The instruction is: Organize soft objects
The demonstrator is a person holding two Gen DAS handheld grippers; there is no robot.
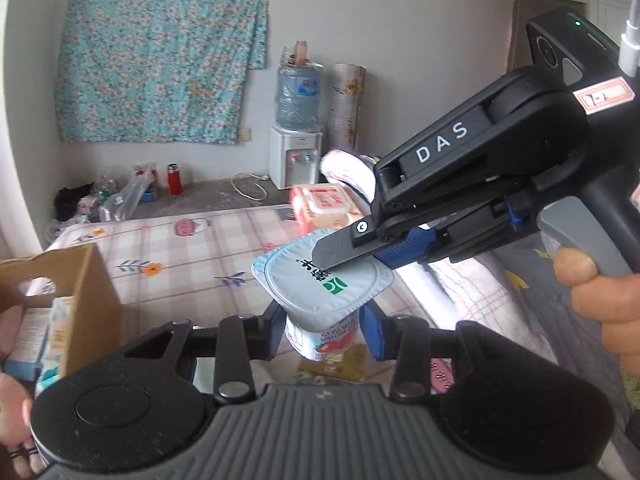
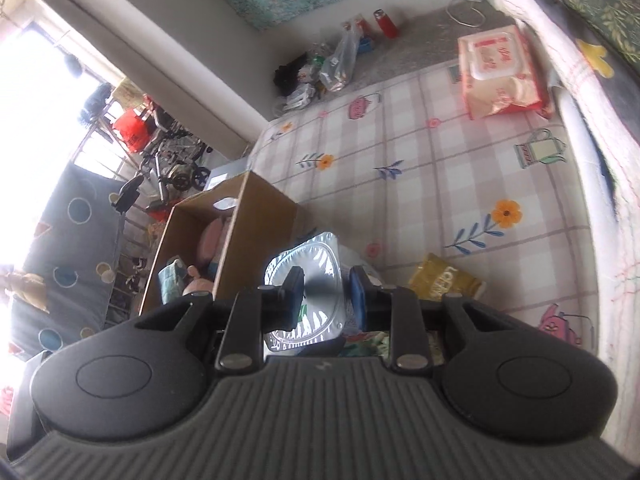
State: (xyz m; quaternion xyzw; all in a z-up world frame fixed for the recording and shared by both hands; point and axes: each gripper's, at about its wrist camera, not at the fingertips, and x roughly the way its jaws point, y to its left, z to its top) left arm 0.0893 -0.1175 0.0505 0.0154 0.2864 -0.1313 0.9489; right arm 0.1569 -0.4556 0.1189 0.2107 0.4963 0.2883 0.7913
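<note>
Gripping yogurt cup [image 1: 320, 304] body, left gripper [image 1: 326, 330] clamped; right gripper [image 1: 340, 256] pinches its foil rim, right of cardboard box [image 1: 86, 292]

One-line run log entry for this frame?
left claw: shut on yogurt cup body | right claw: shut on cup's rim | cardboard box: left

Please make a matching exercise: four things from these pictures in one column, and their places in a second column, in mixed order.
1. yogurt cup
2. wet wipes pack
3. yellow packet
4. red bottle

a. on the grey floor near the wall
b. on the checked sheet, close to the grippers
c. held between both grippers
d. at the far end of the checked sheet, beside the folded quilt

Pairs: 1-c, 2-d, 3-b, 4-a
</note>
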